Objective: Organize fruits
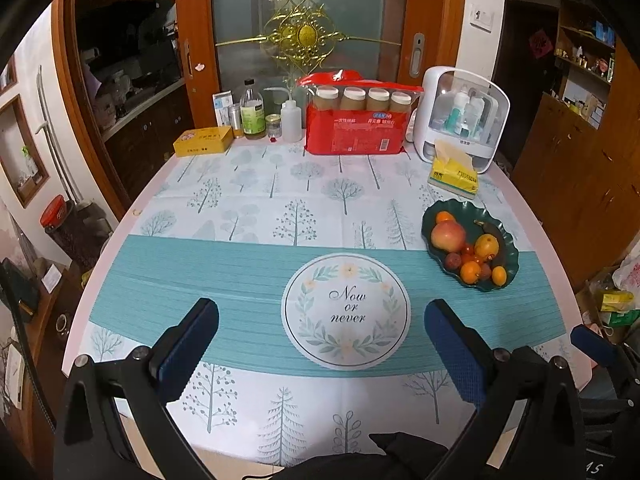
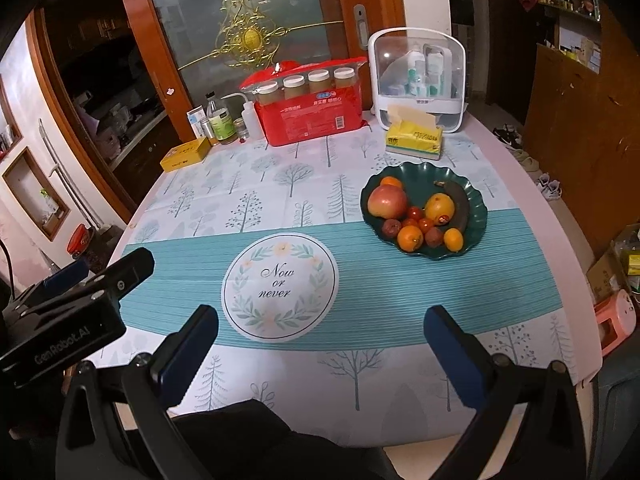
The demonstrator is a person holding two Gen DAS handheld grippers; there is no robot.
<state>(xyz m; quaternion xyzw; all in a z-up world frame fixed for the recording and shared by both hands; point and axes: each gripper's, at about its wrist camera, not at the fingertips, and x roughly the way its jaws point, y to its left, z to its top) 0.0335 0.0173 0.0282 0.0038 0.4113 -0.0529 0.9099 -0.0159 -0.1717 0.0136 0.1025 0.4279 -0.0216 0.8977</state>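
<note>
A dark green scalloped plate (image 2: 476,194) (image 1: 510,256) on the right of the table holds the fruit: a red-yellow apple (image 2: 387,200) (image 1: 448,235), a yellow mango (image 2: 439,208) (image 1: 486,245), a dark banana (image 2: 460,204), several oranges, cherry tomatoes and lychees. My left gripper (image 1: 322,314) hovers open over the near table edge, left of the plate, nothing between its fingers. My right gripper (image 2: 322,322) is also open and holds nothing, nearer the plate. The left gripper's body shows at the left edge of the right wrist view.
A round "Now or never" mat (image 1: 346,310) (image 2: 280,286) lies mid-table. Along the far edge stand a yellow box (image 1: 203,141), bottles (image 1: 253,110), a red package with jars (image 1: 358,120), a white organizer (image 1: 460,114) and a tissue pack (image 2: 414,138). A dark sleeve lies at the near edge.
</note>
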